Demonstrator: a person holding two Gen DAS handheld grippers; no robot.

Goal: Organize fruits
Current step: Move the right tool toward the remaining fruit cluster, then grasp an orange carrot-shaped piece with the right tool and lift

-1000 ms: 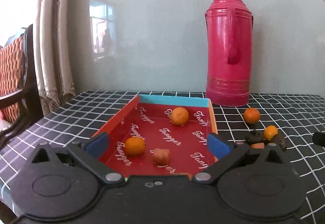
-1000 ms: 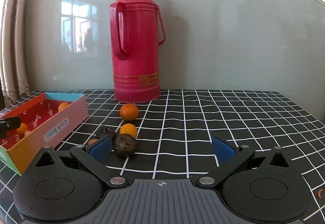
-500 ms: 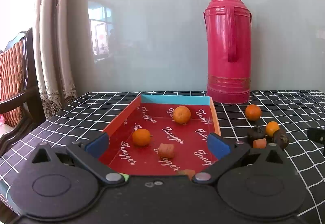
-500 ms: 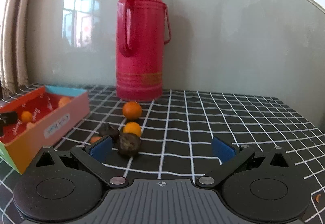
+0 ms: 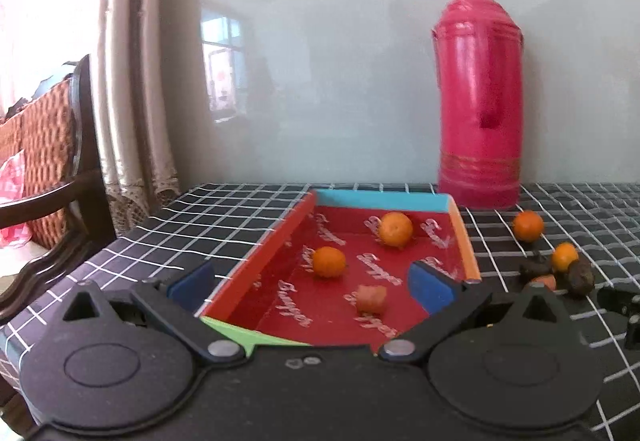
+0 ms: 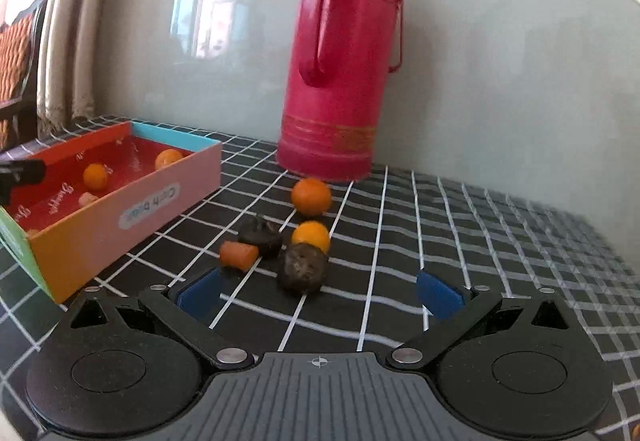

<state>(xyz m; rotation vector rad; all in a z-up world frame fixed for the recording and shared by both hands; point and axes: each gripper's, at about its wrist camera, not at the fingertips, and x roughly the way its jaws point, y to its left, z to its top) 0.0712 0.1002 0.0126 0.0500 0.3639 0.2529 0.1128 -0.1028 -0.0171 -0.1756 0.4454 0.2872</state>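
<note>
Fruits sit just ahead of your spread right gripper (image 6: 318, 295): a dark lump (image 6: 303, 268) nearest, then a carrot-like chunk (image 6: 238, 255), two oranges (image 6: 311, 236) behind. Your left gripper (image 5: 310, 279) is spread too, nothing pinched, with the box (image 5: 462, 237) between its fingers, holding two more oranges (image 5: 329, 261). Thermos (image 6: 340, 69) stands beyond.

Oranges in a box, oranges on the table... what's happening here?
Someone is sorting fruit into the box with two handheld grippers. Two oranges are inside already. Two more wait on the table. The right gripper is open near them, the left gripper open over the box.
</note>
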